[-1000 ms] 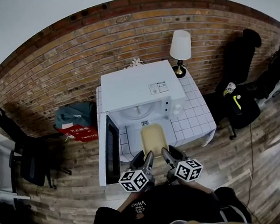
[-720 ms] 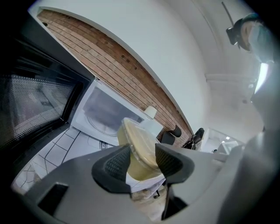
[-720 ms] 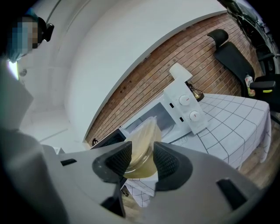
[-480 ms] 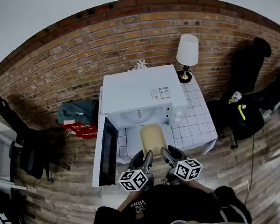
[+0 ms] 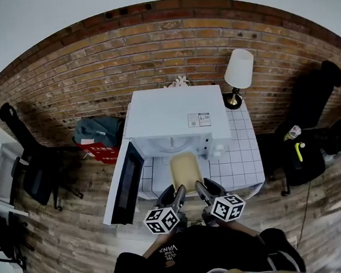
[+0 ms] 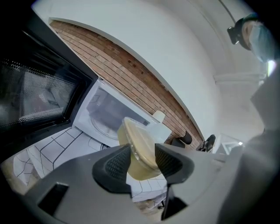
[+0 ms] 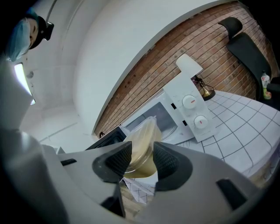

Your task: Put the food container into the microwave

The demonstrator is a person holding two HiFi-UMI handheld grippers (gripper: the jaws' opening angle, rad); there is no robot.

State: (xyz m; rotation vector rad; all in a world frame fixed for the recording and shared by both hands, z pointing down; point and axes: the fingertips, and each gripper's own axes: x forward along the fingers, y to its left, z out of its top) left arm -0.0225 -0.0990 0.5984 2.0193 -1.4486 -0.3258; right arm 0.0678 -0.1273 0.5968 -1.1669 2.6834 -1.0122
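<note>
Left gripper view shows the left gripper (image 6: 141,162) clamped on the near end of the food container (image 6: 140,144), with a ribbed pad pressing on each side of it. The right gripper (image 7: 136,162) grasps the same end in the same way. From above, the two sit side by side, each pinching one near corner. The rest of the container juts out ahead of both sets of jaws.

Beyond the container's far end, straight ahead of the grippers, is the open cavity of the microwave (image 5: 174,117). Its door (image 5: 124,182) is swung out to the left of the left gripper. The container hangs above the tiled table (image 5: 244,156), just short of the opening and not yet inside.

The container is clear, thin-walled plastic with a lid and a pale yellowish filling. I judge it to be fairly light, with most of its weight in the contents. The walls probably flex under the pads, so a hard squeeze could buckle them or pop the lid. Smooth plastic is likely slippery too, and because both grips sit at one end, the far end could sag or pivot downward.

The stiffer rim, where the lid meets the tub, looks like the best place to hold it. Keeping one gripper at each corner would stop it twisting. If the filling is soft or liquid, the container should stay level as it goes in.

A lamp (image 5: 238,72) stands beyond the right gripper, past the microwave's knobs (image 7: 190,101) and well clear of the path.
</note>
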